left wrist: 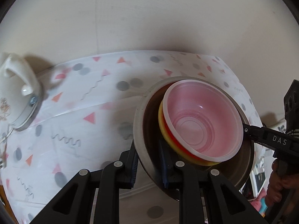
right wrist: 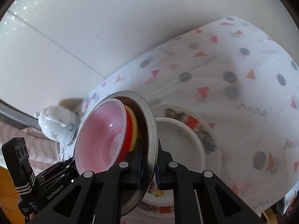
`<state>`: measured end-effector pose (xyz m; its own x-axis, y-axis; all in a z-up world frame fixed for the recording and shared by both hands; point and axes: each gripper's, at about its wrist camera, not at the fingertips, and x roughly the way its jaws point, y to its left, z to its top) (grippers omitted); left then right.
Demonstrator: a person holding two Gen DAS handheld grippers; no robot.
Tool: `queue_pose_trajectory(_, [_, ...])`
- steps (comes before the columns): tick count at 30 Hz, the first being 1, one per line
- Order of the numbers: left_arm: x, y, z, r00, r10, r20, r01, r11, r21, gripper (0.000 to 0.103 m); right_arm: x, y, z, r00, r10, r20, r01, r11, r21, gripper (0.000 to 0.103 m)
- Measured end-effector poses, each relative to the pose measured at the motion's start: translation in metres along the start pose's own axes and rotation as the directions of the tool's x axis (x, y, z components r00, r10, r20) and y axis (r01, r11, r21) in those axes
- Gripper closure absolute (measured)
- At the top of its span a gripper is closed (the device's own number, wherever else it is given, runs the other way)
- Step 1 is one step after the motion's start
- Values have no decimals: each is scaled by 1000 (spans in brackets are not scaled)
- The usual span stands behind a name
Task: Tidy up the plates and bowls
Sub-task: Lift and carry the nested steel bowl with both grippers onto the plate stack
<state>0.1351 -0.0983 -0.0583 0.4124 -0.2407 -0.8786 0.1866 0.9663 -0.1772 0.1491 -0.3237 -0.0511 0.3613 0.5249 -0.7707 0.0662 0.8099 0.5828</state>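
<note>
Both tongs, left (left wrist: pixel 149 165) and right (right wrist: pixel 147 165), clamp the steel bowl's (left wrist: pixel 138 123) rim; "DAS" and "GenRobot.AI" mark their bodies.

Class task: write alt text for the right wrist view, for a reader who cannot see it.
The right gripper clamps the rim of a steel bowl that holds stacked pink, red and yellow plastic bowls. The left gripper holds its far side. Beyond it, a white bowl sits on a floral plate on the patterned tablecloth.

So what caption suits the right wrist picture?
Both tools carry a metal bowl of nested plastic bowls above patterned plates.
</note>
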Motion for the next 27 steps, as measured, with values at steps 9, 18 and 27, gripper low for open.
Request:
queue_pose_trajectory(9, [20,-23,0,1000,-23,-15,24,998,62,83,-6,-31,-14,999,-24,45,21,997,72,91])
queue_pose_trajectory(18, [40,-25,-8,999,5,-52,-1,997,81,83,10,-42,-22,999,-36,26,34,996,83,91])
queue_pose_trajectory(27, [44,-27,-9,998,23,-56,-18,996,92,83,14,-44,-25,999,-46,16,45,995,88,91])
